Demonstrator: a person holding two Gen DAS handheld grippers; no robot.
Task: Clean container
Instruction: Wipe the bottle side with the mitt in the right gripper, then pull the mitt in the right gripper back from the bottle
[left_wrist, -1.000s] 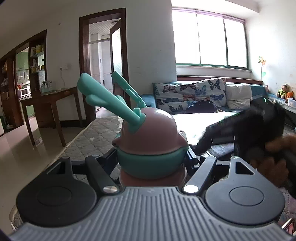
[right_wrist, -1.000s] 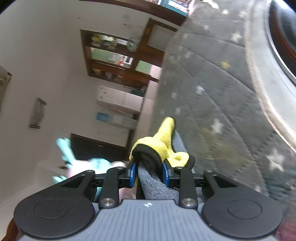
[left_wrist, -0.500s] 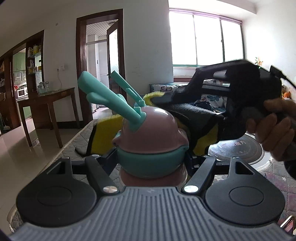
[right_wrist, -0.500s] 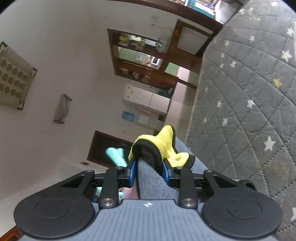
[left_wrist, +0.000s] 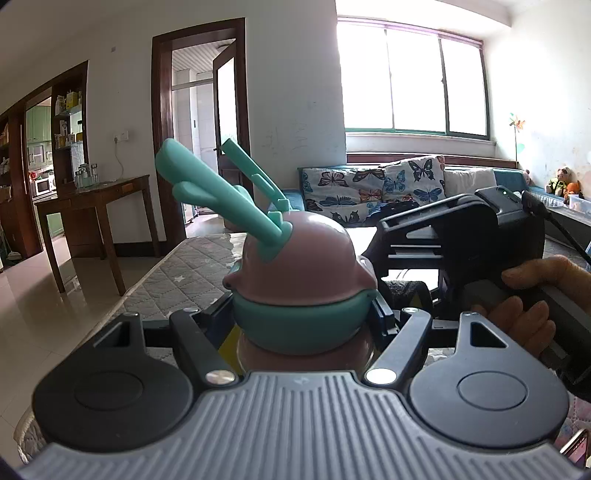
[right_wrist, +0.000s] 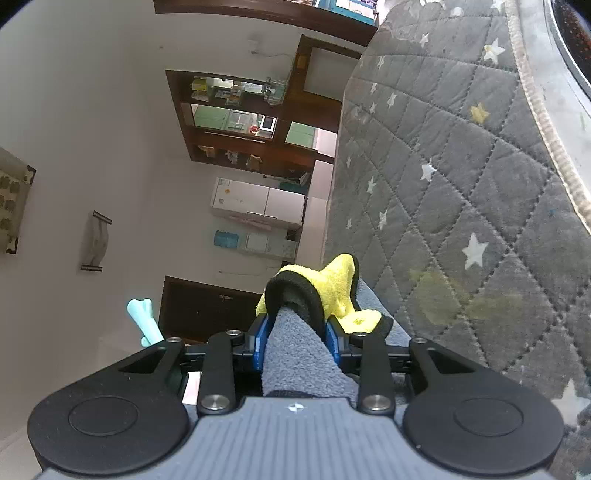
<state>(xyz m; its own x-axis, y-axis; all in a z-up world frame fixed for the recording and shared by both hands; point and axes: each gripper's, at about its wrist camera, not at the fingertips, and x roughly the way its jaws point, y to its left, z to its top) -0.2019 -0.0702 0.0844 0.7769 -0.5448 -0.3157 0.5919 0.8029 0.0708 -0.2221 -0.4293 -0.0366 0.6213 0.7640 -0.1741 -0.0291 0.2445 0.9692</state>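
A pink container (left_wrist: 299, 266) with a teal band and teal antler-shaped handles (left_wrist: 221, 195) stands upright between my left gripper (left_wrist: 303, 317) fingers, which are shut on its body. In the right wrist view my right gripper (right_wrist: 297, 332) has a folded yellow and grey cloth (right_wrist: 325, 288) between its blue pads. Its jaws are opening slightly, but the pads still press on the cloth. A person's hand (left_wrist: 524, 314) holds that gripper just right of the container. One teal handle (right_wrist: 144, 321) shows at its left.
A grey quilted cover with stars (right_wrist: 461, 184) lies over the table beneath both grippers. A round dark appliance (right_wrist: 569, 37) sits on it at the far edge. A wooden side table (left_wrist: 92, 199), a doorway and a sofa (left_wrist: 388, 184) stand beyond.
The right gripper with the cloth dropped from across the back of the container's top to lower at its right side. The left gripper and container stayed still.
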